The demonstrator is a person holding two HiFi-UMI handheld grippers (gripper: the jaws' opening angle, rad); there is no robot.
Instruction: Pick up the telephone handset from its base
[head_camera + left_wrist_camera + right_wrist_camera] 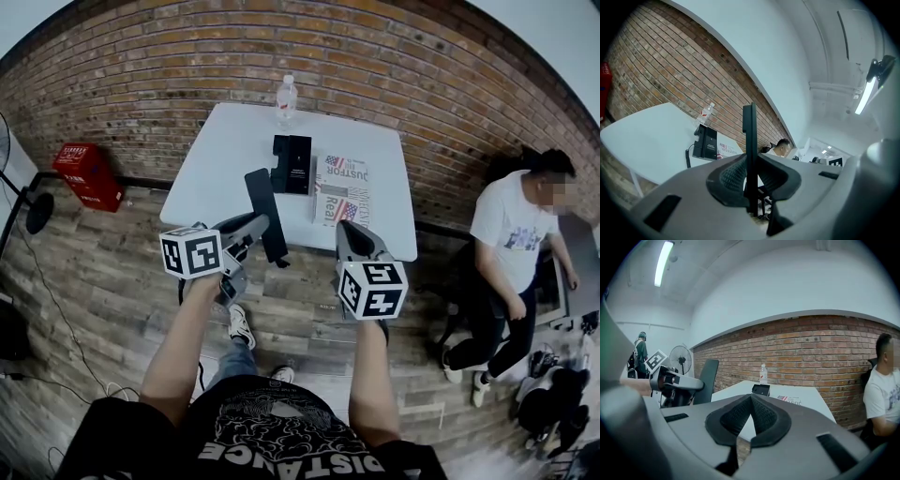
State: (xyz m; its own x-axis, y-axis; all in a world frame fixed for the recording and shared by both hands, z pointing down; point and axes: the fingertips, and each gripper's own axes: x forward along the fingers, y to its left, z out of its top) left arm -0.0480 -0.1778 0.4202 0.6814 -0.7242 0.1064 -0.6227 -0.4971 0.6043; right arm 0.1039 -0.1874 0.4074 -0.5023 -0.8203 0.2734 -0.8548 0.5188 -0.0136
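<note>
**The telephone handset (263,202) is held off its base (292,165) by the left hand-held gripper (261,227).**
The black handset is clamped between the left jaws and is seen sticking up out of them, over the near edge of the white bench (220,155). The base is seen farther back on the bench, just beside a newspaper (341,187), with a water bottle (286,98) behind it. The right hand-held gripper (751,399) is held near the bench edge, its jaws pressed together with nothing between them.

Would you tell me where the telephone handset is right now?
In the head view, the telephone handset is off its base, clamped in the left hand-held gripper at the white table's near edge, left of the newspaper.
</note>
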